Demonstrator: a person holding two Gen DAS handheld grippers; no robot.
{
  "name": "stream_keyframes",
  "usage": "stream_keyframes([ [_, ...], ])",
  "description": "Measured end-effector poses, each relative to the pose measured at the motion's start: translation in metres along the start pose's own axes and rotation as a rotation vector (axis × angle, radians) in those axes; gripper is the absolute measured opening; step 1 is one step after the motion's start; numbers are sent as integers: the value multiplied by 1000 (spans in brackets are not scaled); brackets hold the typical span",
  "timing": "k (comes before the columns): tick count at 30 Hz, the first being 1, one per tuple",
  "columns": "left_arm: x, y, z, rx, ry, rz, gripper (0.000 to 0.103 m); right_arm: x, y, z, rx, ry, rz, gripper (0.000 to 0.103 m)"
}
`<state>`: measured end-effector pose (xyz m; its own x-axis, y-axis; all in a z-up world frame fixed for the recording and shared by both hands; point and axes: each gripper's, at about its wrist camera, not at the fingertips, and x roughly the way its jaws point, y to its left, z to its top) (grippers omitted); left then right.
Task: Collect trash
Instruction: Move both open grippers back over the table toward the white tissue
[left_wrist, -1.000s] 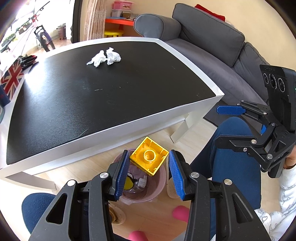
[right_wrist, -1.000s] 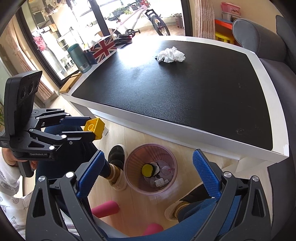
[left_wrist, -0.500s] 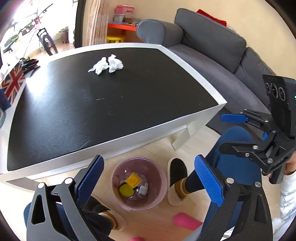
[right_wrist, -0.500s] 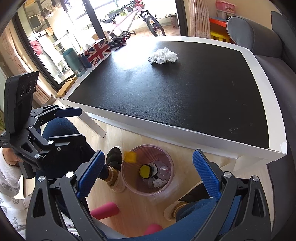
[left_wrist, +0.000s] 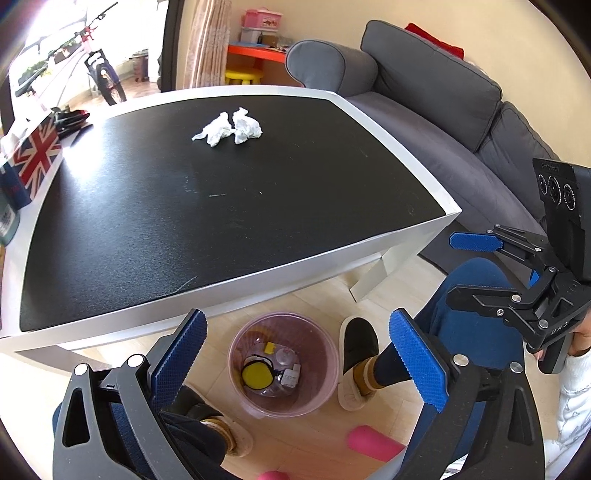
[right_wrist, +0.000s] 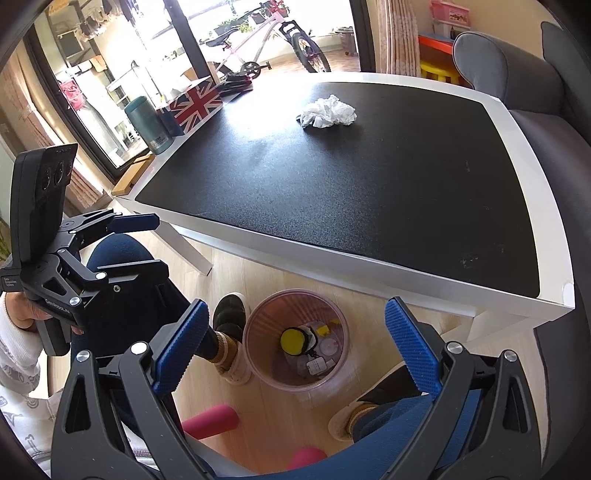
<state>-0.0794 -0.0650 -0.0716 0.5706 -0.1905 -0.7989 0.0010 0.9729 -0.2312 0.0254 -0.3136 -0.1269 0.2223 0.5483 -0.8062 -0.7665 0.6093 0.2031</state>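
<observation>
My left gripper (left_wrist: 297, 318) hangs open and empty over a pink see-through bin (left_wrist: 317, 347) on the floor by the table's near edge. In the bin lie a small yellow brick (left_wrist: 269, 347), a round yellow thing (left_wrist: 255, 374) and clear scraps. My right gripper (right_wrist: 297, 305) is open too, with nothing between its fingers, above the same bin (right_wrist: 258, 332). Each gripper shows in the other's view: the left gripper (right_wrist: 159, 243) at the left, the right gripper (left_wrist: 450, 267) at the right. Two crumpled white tissues (left_wrist: 231, 127) lie far back on the black tabletop (left_wrist: 221, 221).
The white-rimmed low table (right_wrist: 332, 258) stands just beyond the bin. A grey sofa (left_wrist: 424, 85) flanks it on the right. A Union Jack box (right_wrist: 197, 103) and a teal flask (right_wrist: 147, 125) stand at its left end. The person's legs, slippers (left_wrist: 356, 339) and pink rollers (right_wrist: 212, 419) crowd the floor.
My left gripper has opened wide and let go of the yellow brick, which dropped into the bin. The right gripper stayed open and still.
</observation>
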Motion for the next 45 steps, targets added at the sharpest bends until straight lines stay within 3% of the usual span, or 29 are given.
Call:
stream_keyframes([
  [13,-13,19,22,-13,-52,43,95,0,-2,34,-15,-40,5,95],
  [24,-12,45,60,-33,-92,64,95,11,-17,110,-68,-58,-24,96],
  [35,-12,57,80,-30,-112,79,95,63,-25,187,-143,-1,-38,96],
  [45,-8,71,83,-60,-109,87,95,124,-29,233,-190,82,-41,96],
])
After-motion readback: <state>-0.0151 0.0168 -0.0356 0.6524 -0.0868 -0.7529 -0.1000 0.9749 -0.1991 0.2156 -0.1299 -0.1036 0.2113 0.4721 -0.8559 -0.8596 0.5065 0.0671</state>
